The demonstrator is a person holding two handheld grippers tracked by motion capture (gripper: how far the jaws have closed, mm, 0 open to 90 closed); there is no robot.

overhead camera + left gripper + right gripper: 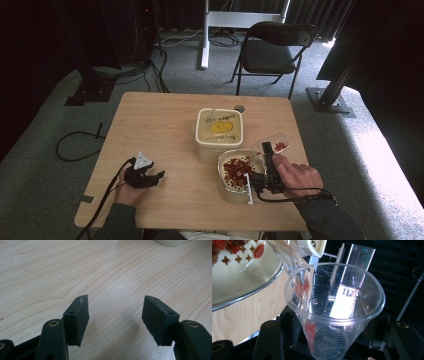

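Right gripper (269,150): held in the person's right hand (295,176) at the table's right edge; its 2 black jaws are clamped on a clear plastic cup (332,312), seen close up in the right gripper view
Cup: tipped on its side, its mouth toward the camera; a few red berries (310,330) cling inside its wall; in the high view it lies beyond the jaw tips, near the table's right edge, red bits showing through it
Bowl (226,186): metal-rimmed, just left of the right gripper, loaded with red berries over a cream perforated insert (239,272); a white stick (249,190) leans at its rim
Container (220,131): cream, square, with a yellow mark on its lid, just behind the bowl
Left gripper (150,179): rests low on the wooden table (165,125) at front left; jaws spread wide, bare wood between them
Backdrop: 1 black folding chair (272,50) on grey carpet
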